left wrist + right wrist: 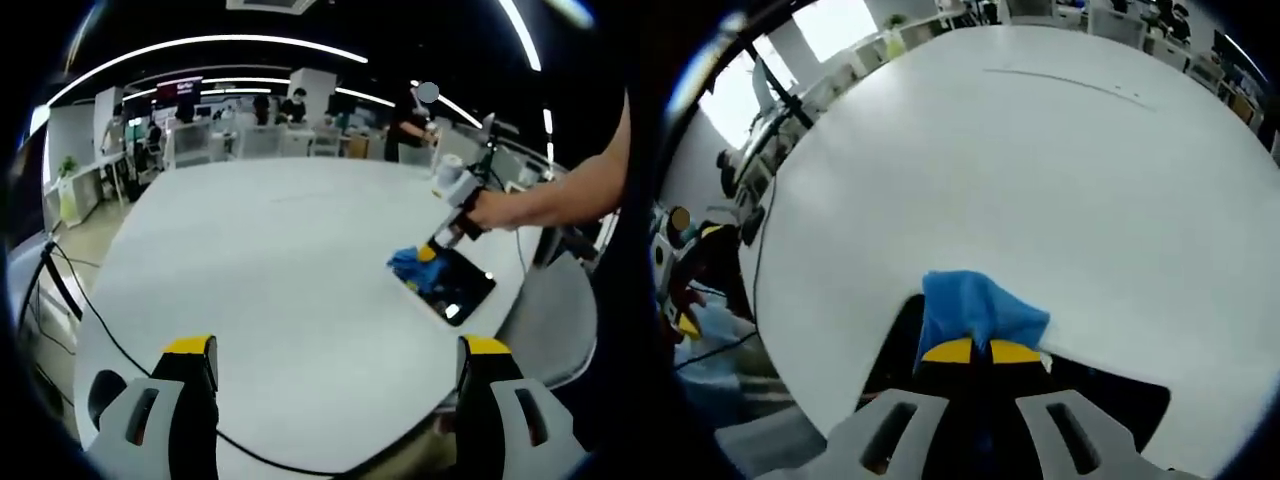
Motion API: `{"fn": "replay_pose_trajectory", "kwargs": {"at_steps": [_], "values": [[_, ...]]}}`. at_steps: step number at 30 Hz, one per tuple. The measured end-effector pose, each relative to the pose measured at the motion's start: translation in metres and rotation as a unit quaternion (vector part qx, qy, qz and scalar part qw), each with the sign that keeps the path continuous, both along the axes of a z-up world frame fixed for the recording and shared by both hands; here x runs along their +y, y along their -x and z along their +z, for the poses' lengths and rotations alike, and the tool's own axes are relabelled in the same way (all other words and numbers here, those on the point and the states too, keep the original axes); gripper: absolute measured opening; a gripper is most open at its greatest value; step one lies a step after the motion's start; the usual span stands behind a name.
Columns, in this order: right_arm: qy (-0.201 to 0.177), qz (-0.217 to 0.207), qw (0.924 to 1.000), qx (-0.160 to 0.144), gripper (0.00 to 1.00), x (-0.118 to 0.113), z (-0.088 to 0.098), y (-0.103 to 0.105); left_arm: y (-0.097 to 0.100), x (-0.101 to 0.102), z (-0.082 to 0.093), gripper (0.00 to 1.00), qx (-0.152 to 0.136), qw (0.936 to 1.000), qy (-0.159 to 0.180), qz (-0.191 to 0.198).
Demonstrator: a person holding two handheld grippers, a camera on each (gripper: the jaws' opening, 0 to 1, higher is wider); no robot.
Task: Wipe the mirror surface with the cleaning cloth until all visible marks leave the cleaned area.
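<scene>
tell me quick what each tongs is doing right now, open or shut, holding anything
Left tongs: open, holding nothing, above the white table.
Right tongs: shut on the blue cloth, pressing it on the dark mirror.

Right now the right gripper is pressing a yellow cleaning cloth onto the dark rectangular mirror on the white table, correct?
Not quite: the cleaning cloth is blue, not yellow, as the right gripper view shows. The right gripper is shut on it, pressing it onto the dark rectangular mirror on the white table.
</scene>
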State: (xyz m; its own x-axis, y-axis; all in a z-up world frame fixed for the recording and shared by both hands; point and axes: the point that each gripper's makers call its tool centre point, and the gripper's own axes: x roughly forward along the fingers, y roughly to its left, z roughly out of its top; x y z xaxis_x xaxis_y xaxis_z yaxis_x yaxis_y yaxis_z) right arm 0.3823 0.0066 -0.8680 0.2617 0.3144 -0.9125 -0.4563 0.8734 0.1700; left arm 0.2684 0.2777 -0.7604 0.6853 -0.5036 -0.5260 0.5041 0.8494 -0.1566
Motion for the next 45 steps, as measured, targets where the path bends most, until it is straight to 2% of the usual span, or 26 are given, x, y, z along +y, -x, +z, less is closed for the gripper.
{"fn": "replay_pose_trajectory", "kwargs": {"at_steps": [4, 7, 14, 18, 32, 45], "values": [[0.0, -0.004, 1.0, 0.0, 0.0, 0.0, 0.0, -0.001, 0.0, 0.002, 0.001, 1.0, 0.0, 1.0, -0.002, 0.001], [-0.02, -0.036, 0.9991, 0.002, 0.0, -0.001, -0.001, -0.001, 0.001, 0.002, 0.0, 1.0, 0.001, 1.0, -0.004, 0.001], [-0.018, -0.041, 0.9985, -0.032, 0.0, -0.001, 0.0, 0.007, -0.001, -0.014, 0.004, 1.0, -0.005, 0.9999, -0.002, -0.01], [-0.023, -0.052, 0.9979, -0.029, 0.0, 0.0, 0.0, 0.016, -0.002, -0.017, 0.005, 1.0, -0.008, 0.9999, -0.001, -0.011], [-0.044, -0.034, 0.9984, -0.008, 0.0, 0.004, -0.001, 0.088, 0.001, -0.023, 0.004, 1.0, -0.01, 0.9999, 0.001, -0.012], [-0.059, -0.023, 0.9979, 0.018, 0.0, 0.003, 0.0, 0.134, -0.001, -0.025, 0.007, 1.0, -0.012, 0.9998, 0.002, -0.014]]}}
